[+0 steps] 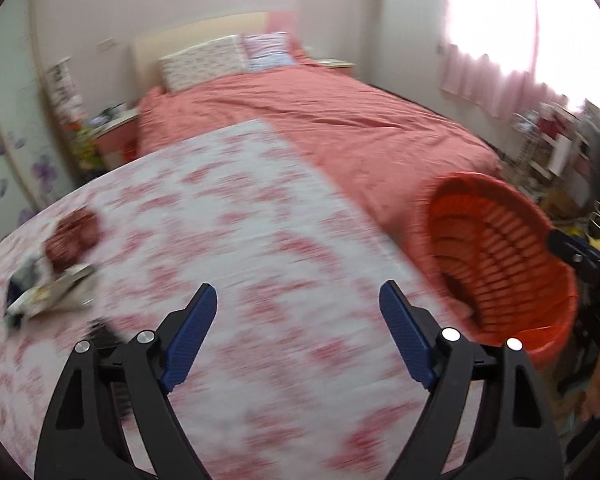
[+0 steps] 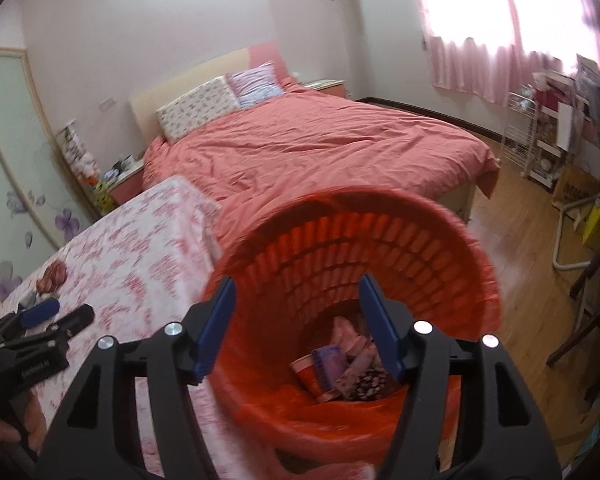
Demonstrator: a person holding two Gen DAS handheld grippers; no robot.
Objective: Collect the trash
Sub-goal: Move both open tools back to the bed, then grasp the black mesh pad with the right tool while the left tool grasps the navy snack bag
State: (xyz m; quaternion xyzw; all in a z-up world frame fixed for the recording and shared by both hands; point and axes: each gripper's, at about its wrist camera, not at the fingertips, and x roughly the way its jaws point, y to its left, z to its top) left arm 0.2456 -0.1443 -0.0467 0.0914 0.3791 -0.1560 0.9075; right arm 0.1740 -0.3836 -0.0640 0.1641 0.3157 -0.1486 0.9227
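Ahead of me at twelve o'clock lies the bed (image 2: 320,152) under its salmon cover, and nearer in is the desk (image 1: 228,240) in a pink-and-white floral cloth. At three o'clock of the desk I see the orange basket (image 2: 380,248), tipped toward me and lined with an orange bag, just beside the desk's edge. Inside it, down at its bottom, lie a few wrappers (image 2: 340,372). More trash (image 1: 52,280), blurred, sits on the desk at my left claw's nine o'clock. My left claw (image 1: 298,328) hangs over the cloth, spread wide and holding nothing. My right claw (image 2: 300,328) is also wide apart and bare, poised at the basket's mouth.
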